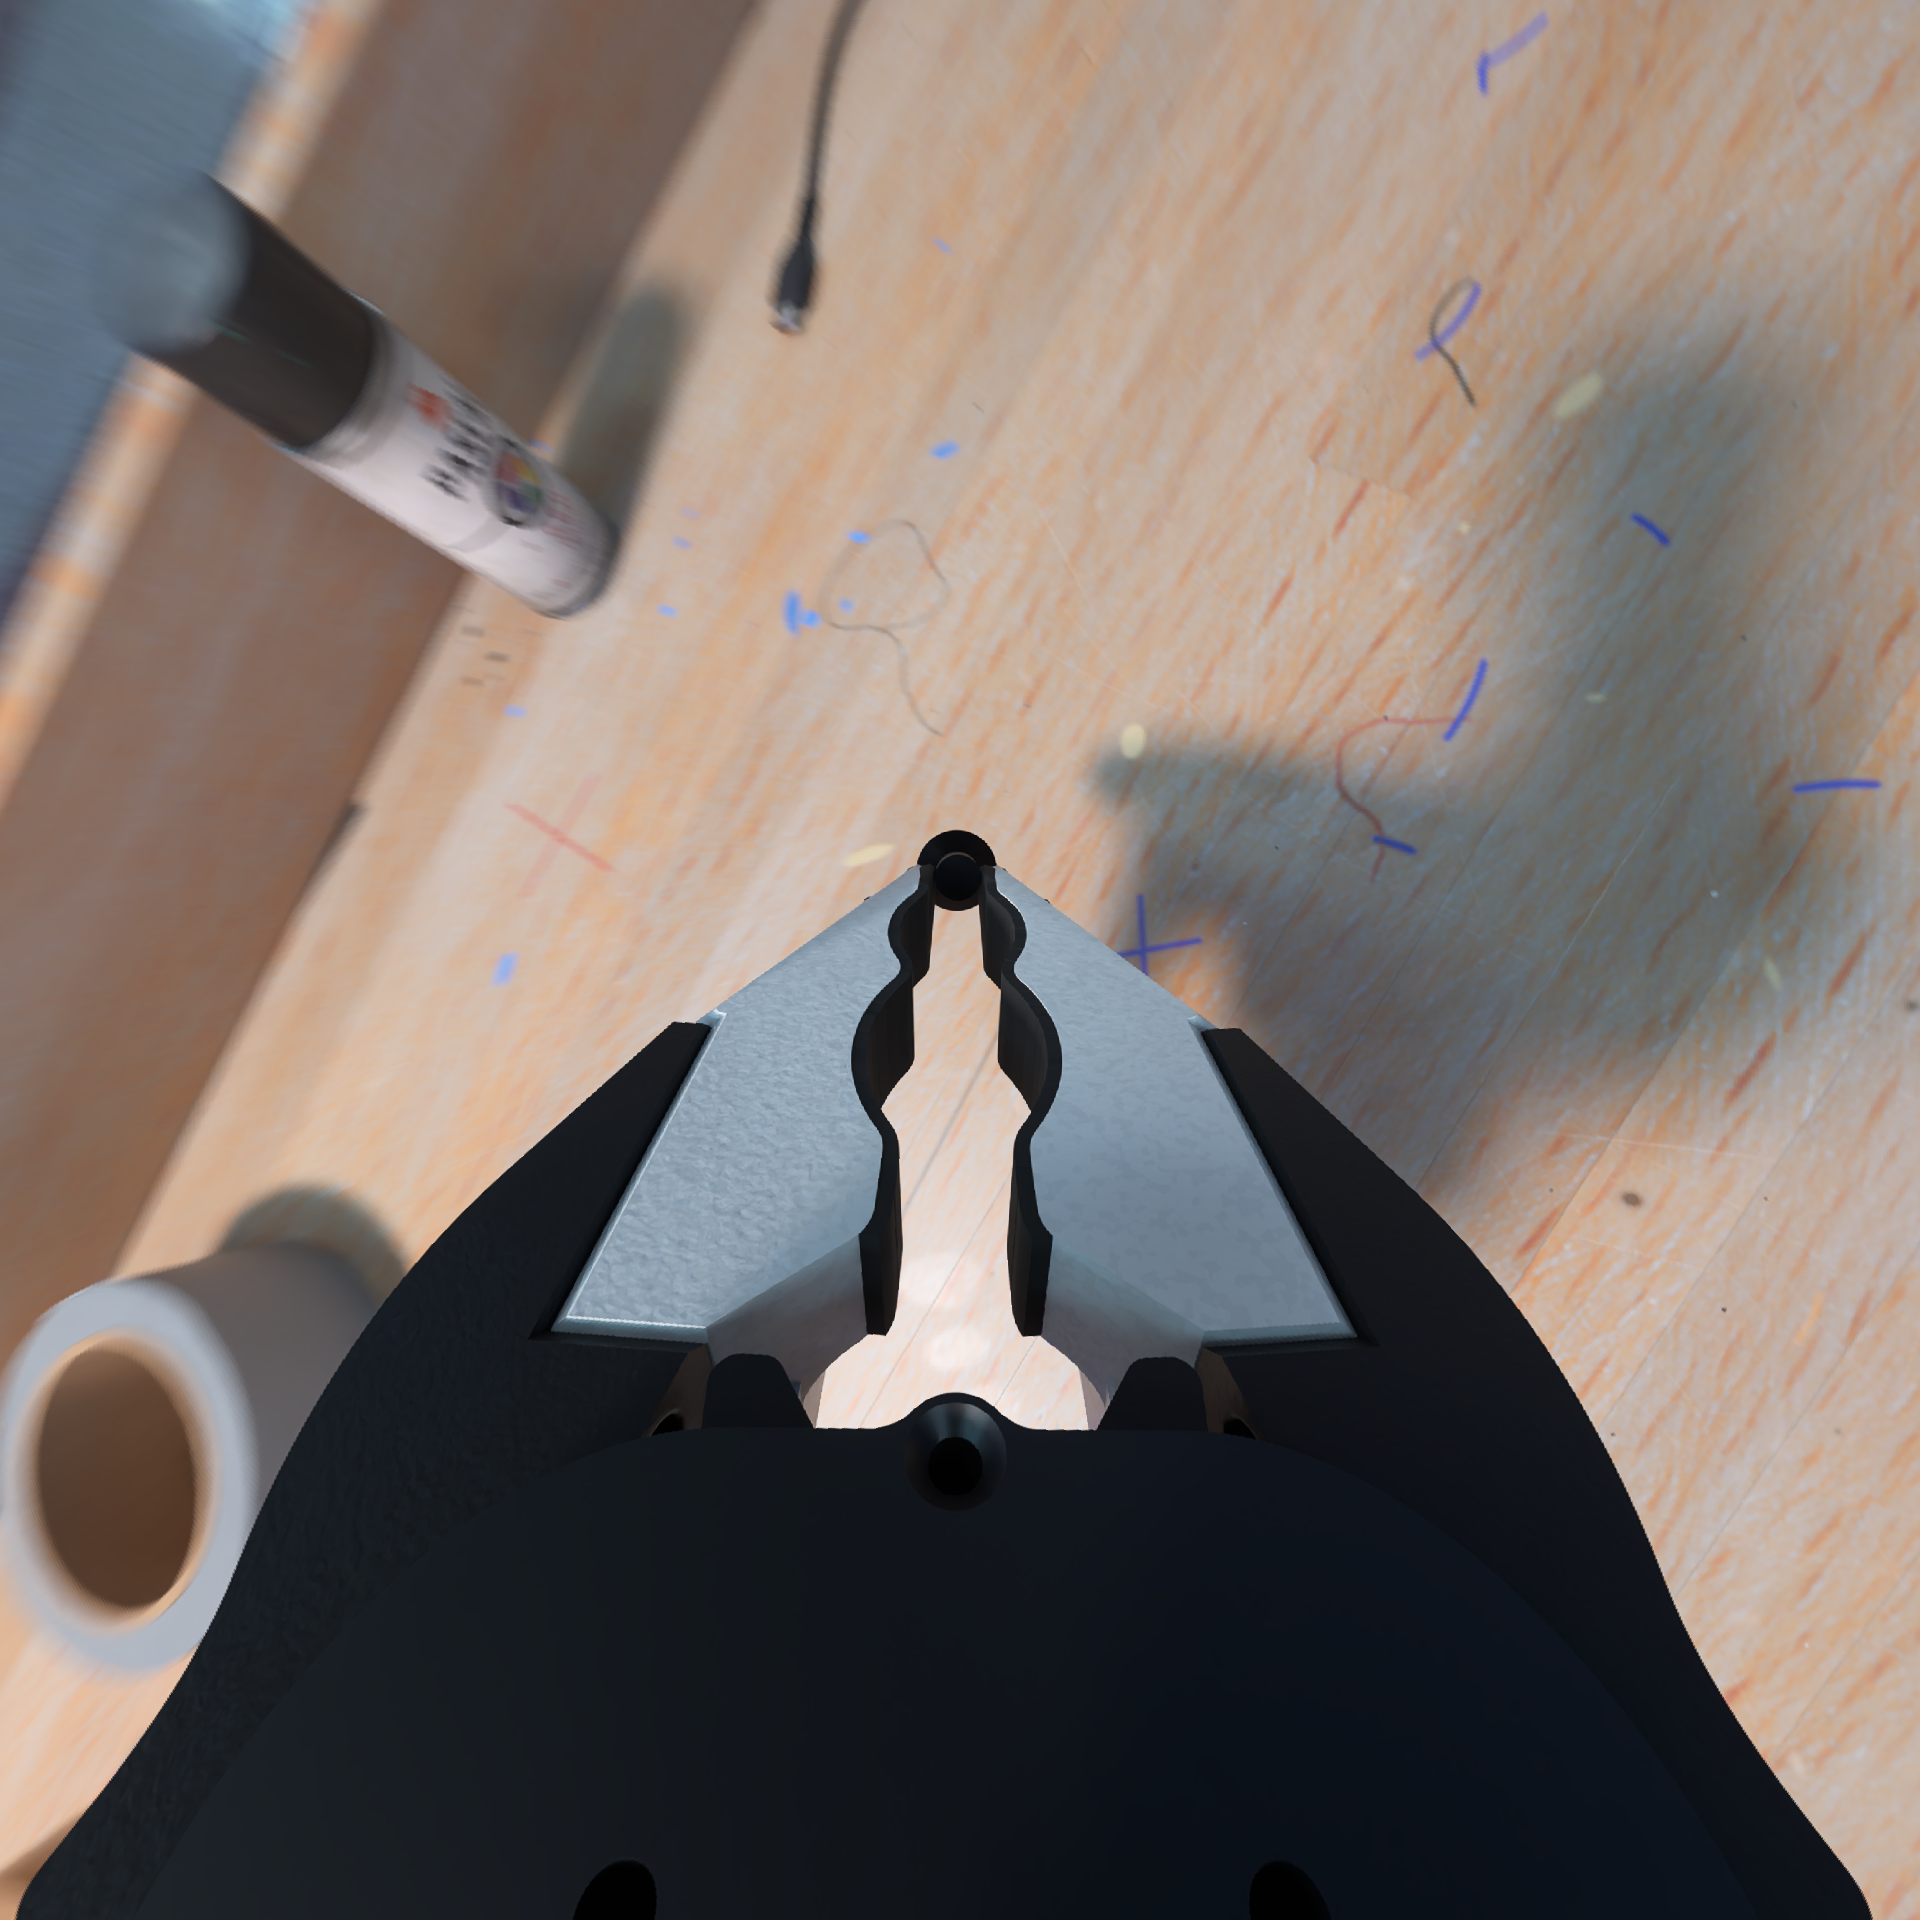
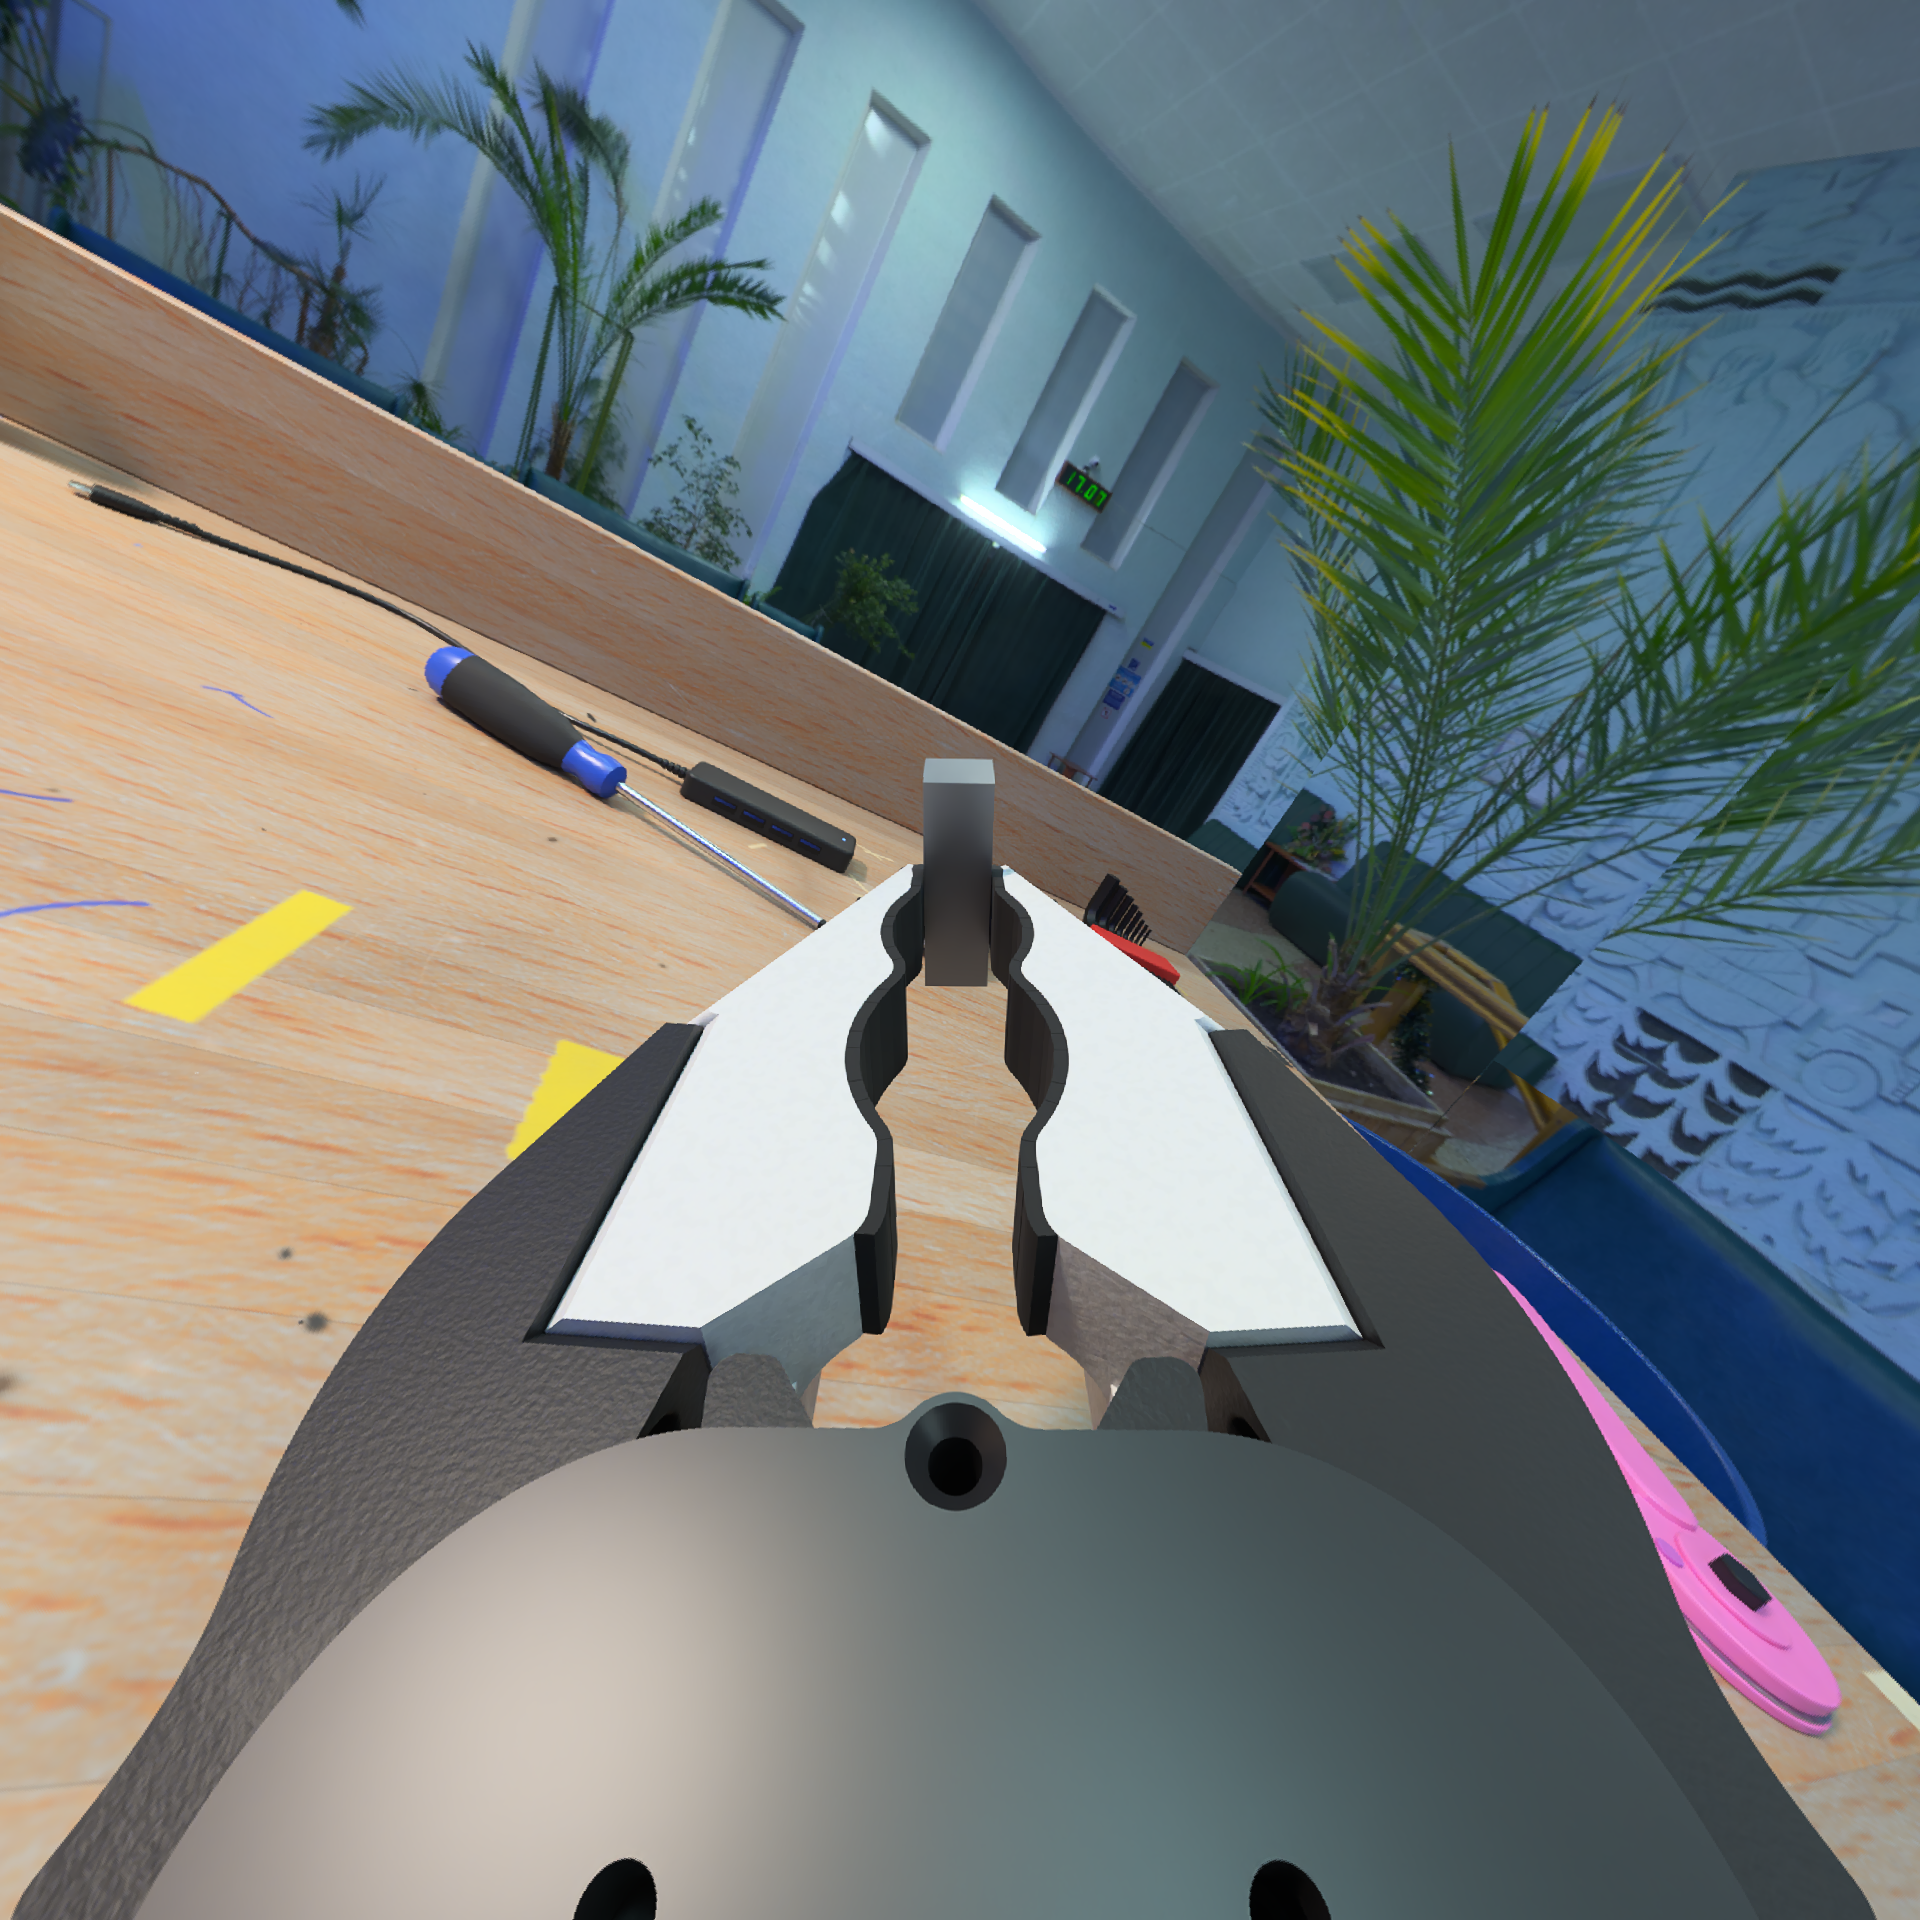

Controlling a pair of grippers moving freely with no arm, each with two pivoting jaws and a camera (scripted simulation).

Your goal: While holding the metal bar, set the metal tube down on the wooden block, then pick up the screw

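In the left wrist view my left gripper (image 1: 954,883) is shut on a small black screw (image 1: 952,864), pinched at the fingertips and held above the wooden table (image 1: 1299,312). A pale grey hollow tube (image 1: 114,1475) with a brownish inside shows blurred at the lower left, beside the gripper's body. I cannot make out a wooden block. In the right wrist view my right gripper (image 2: 956,904) is shut on a grey metal bar (image 2: 956,831), which stands up between the fingertips above the table (image 2: 312,1143).
A black and white marker (image 1: 416,436) and a black cable plug (image 1: 795,281) lie ahead of the left gripper, near the table's raised wooden rim (image 1: 208,727). The right wrist view shows a blue and black screwdriver (image 2: 530,722), a black hub (image 2: 769,816), hex keys (image 2: 1127,925) and a pink tool (image 2: 1725,1600).
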